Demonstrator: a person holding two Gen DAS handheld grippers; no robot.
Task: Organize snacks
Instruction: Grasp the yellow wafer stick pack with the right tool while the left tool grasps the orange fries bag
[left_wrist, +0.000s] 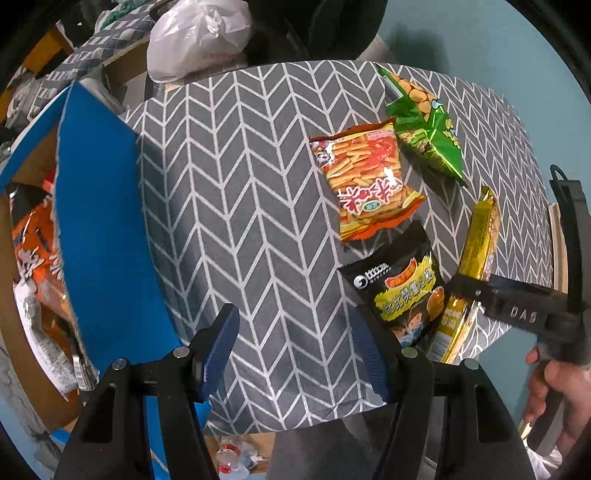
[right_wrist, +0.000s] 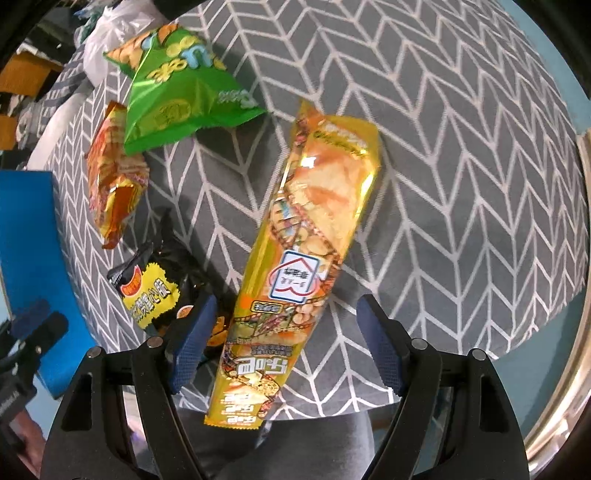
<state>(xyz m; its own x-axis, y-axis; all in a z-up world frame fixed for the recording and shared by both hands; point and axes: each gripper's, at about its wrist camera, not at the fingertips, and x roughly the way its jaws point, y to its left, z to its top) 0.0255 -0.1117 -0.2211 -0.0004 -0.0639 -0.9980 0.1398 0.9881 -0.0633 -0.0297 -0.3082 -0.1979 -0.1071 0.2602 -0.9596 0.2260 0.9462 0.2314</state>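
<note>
Four snack packs lie on the grey chevron tablecloth (left_wrist: 240, 184): a green bag (left_wrist: 424, 125), an orange bag (left_wrist: 365, 181), a black bag (left_wrist: 402, 291) and a long yellow pack (right_wrist: 295, 266). My right gripper (right_wrist: 286, 347) is open with its jaws on either side of the yellow pack's near end; it also shows in the left wrist view (left_wrist: 476, 291). My left gripper (left_wrist: 295, 354) is open and empty above the cloth, left of the black bag. A blue-flapped cardboard box (left_wrist: 99, 229) at the left holds orange packs (left_wrist: 37, 254).
A white plastic bag (left_wrist: 195, 37) sits beyond the table's far edge. The table's near edge lies just under both grippers. The box's blue flap (right_wrist: 26, 240) stands up along the table's left side. Clutter lies on the floor below.
</note>
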